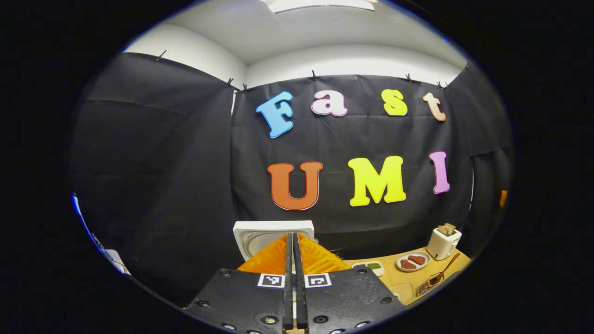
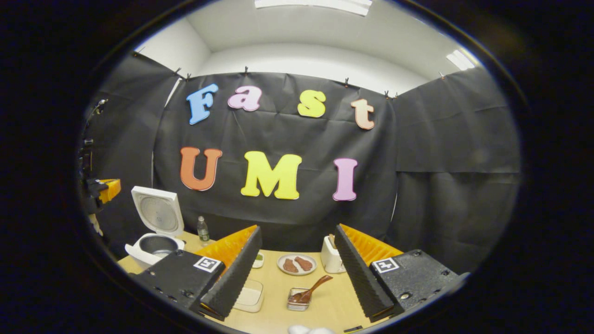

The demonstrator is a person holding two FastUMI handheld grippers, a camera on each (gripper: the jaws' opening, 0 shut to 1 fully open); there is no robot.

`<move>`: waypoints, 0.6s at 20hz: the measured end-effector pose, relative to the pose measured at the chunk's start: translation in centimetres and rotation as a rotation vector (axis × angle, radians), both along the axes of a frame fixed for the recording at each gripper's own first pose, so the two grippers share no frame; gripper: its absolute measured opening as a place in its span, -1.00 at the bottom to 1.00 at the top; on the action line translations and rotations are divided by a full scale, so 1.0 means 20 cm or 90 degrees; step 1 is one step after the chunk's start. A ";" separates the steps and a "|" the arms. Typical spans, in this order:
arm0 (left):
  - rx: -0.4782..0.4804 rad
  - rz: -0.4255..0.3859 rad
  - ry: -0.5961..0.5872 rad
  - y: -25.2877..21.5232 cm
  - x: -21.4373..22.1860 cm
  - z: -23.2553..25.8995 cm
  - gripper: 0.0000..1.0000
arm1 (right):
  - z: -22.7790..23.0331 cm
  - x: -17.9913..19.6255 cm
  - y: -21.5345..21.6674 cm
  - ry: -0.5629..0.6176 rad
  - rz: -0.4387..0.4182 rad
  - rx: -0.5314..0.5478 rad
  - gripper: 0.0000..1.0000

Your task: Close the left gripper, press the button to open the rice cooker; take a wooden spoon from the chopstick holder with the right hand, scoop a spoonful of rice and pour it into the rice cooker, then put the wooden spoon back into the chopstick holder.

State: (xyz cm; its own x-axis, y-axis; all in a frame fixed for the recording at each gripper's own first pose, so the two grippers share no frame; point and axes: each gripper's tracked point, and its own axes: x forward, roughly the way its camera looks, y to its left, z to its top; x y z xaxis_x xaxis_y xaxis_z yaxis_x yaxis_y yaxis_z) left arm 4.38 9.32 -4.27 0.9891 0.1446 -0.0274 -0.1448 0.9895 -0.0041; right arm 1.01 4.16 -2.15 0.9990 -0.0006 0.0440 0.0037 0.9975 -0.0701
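A recording booth dressed up as a kitchen, not a real one. Black cloth (image 2: 278,139) is clipped up as walls on three sides, with a plain white room wall and ceiling lights (image 2: 315,4) showing above it. Set out on a pale wooden table (image 2: 325,306) are kitchen props: a white rice cooker (image 2: 155,232) with its lid up, a toaster (image 2: 330,255) holding bread, a plate (image 2: 297,264) of food, a small bottle (image 2: 203,229).
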 end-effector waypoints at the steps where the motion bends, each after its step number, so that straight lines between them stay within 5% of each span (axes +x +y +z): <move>1: 0.000 -0.012 0.005 -0.02 -0.02 0.00 -0.97 | 0.00 0.00 -0.01 -0.002 -0.001 0.002 1.00; 3: 0.008 -0.029 -0.001 -0.06 -0.07 0.02 -0.78 | -0.01 0.00 -0.01 -0.001 -0.004 0.008 1.00; 5: 0.014 -0.055 -0.013 -0.12 -0.11 0.03 0.18 | -0.02 -0.01 -0.02 0.000 -0.006 0.011 1.00; 7: 0.027 -0.052 -0.047 -0.10 -0.14 0.09 0.90 | -0.04 0.00 -0.03 0.004 -0.009 0.013 1.00; 12: 0.018 -0.053 -0.058 -0.12 -0.18 0.14 0.89 | -0.14 0.02 -0.03 0.026 -0.010 0.029 1.00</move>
